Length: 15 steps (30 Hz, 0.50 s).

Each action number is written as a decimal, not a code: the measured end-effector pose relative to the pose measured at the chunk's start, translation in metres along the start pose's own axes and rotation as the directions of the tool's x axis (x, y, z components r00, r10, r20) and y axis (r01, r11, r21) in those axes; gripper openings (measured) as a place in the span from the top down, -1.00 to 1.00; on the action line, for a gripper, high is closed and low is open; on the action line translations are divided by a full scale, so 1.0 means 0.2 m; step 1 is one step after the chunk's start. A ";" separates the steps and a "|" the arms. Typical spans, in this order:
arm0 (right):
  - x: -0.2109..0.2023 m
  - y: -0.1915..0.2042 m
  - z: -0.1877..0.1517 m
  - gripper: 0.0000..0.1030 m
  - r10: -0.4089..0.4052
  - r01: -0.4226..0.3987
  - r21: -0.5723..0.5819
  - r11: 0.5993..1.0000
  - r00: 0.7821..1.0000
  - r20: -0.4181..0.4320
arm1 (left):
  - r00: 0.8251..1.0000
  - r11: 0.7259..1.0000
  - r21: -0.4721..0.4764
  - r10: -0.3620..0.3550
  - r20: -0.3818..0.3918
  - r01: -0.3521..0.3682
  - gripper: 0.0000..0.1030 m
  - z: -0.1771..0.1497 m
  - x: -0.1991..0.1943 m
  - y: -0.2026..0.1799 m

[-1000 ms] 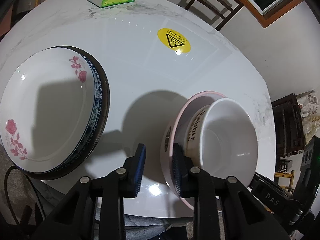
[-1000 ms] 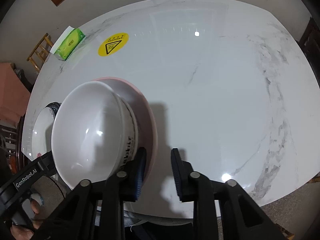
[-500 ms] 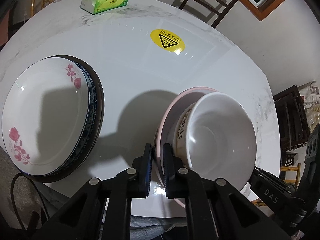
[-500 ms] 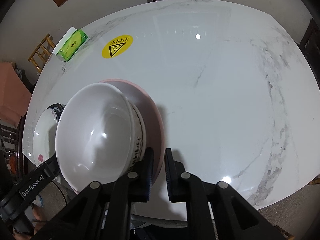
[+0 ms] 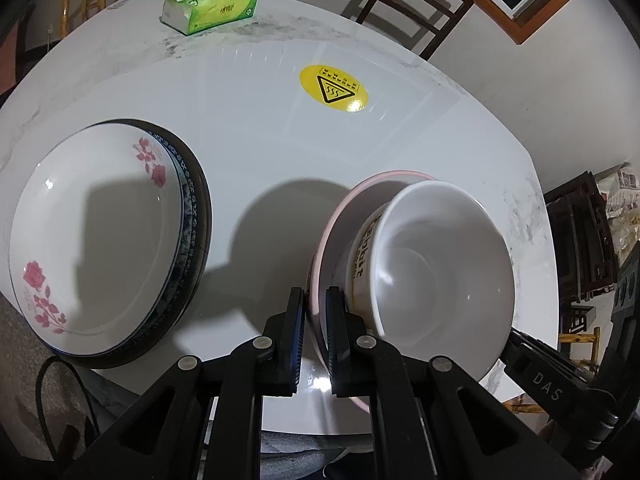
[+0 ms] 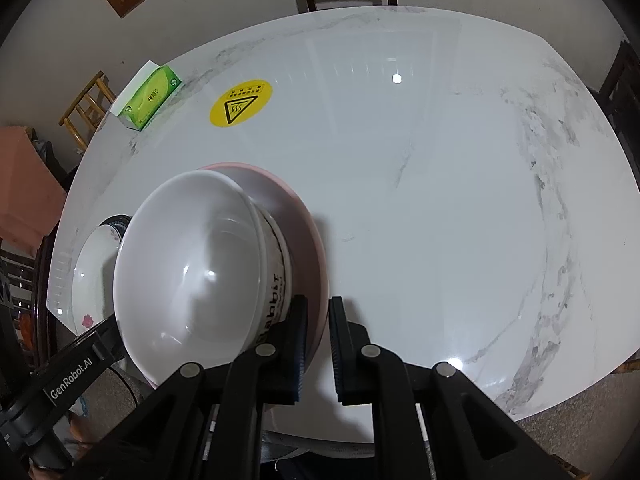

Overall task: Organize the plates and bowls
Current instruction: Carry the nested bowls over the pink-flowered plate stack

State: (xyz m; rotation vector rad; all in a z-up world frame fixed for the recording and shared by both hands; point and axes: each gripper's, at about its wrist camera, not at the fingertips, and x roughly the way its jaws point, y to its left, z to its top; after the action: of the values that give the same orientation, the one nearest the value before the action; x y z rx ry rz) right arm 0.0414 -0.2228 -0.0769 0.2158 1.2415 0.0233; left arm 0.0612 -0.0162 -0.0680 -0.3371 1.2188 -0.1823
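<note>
A: What are the two grippers doing?

B: Both are clenched on the rim of the pink bowl (image 5: pixel 340 224). The left gripper (image 5: pixel 316 312) pinches the rim on one side, and the right gripper (image 6: pixel 318 320) pinches the opposite side. Each has one of its fingers (image 6: pixel 298 320) inside the rim and one outside.

A: Is anything in that bowl?

B: A white bowl (image 5: pixel 436 264) with black lettering sits nested inside it, tilted.

A: Where on the bench (image 6: pixel 420 160)?

B: Near its front edge. Towards the left edge a white plate with pink flowers (image 5: pixel 96 240) lies stacked on a dark blue-patterned plate (image 5: pixel 196 220). At the far edge are a green tissue pack (image 5: pixel 212 4) and a yellow warning sticker (image 5: pixel 334 89).
</note>
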 end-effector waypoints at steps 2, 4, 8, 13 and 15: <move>-0.01 0.01 0.00 0.78 0.000 0.000 -0.005 1.000 1.000 0.004 | 1.000 1.000 -0.001 0.001 0.003 -0.001 0.88 0.00 -0.01 0.00; -0.03 0.02 0.01 0.78 0.002 -0.002 -0.009 1.000 1.000 0.007 | 1.000 1.000 0.000 0.001 0.010 -0.001 0.88 0.01 -0.03 0.00; -0.05 0.06 0.02 0.78 0.006 -0.005 -0.021 1.000 1.000 0.010 | 1.000 1.000 -0.004 0.004 0.021 -0.004 0.88 0.02 -0.07 0.02; -0.09 0.13 0.03 0.78 0.008 -0.007 -0.046 0.999 1.000 0.019 | 0.999 1.000 -0.009 0.012 0.038 -0.012 0.88 0.03 -0.13 0.06; -0.10 0.16 0.04 0.78 0.012 -0.011 -0.060 0.998 1.000 0.022 | 0.999 1.000 -0.013 0.015 0.046 -0.015 0.88 0.04 -0.16 0.08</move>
State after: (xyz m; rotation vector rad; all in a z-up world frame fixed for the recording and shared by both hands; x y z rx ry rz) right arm 0.0465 -0.1947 -0.0502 0.1706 1.2154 0.0676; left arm 0.0573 0.0094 -0.0429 -0.3415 1.1768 -0.1529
